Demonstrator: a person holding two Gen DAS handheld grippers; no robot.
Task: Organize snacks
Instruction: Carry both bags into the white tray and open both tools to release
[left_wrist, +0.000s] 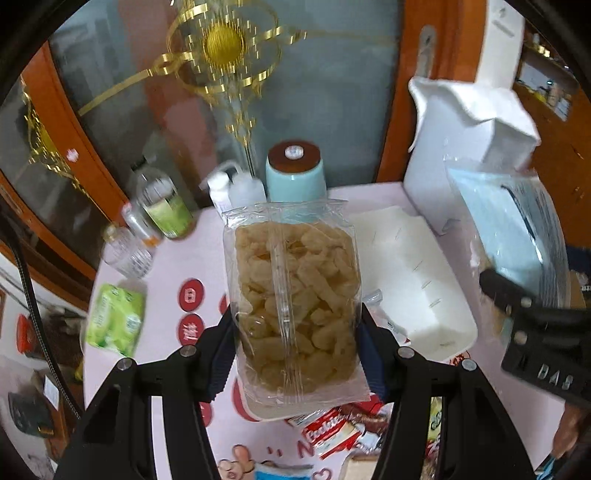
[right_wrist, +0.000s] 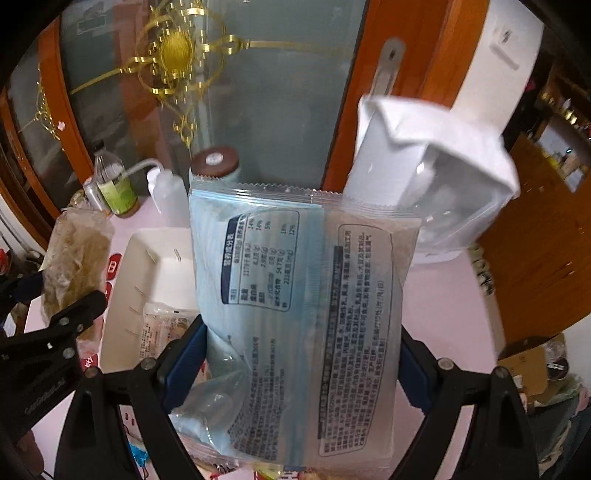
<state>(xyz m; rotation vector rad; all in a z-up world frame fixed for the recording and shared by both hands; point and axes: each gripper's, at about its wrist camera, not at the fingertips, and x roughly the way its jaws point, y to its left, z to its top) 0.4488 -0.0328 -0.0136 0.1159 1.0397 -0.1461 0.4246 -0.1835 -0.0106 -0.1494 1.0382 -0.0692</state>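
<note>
Two claws tilted down, left claw (left_wrist: 297, 350) gripping clear snack bag (left_wrist: 295, 288), right claw (right_wrist: 301, 373) gripping blue packet (right_wrist: 295, 314)

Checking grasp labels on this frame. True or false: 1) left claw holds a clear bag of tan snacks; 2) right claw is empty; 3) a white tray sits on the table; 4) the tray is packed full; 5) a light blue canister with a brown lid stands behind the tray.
1) True. The left claw is shut on the clear bag of tan snacks.
2) False. The right claw grips a light blue packet, printed back facing the camera.
3) True. The white tray lies on the pink table.
4) False. It is mostly bare; one small wrapped snack shows inside.
5) True. The canister stands at the back.
</note>
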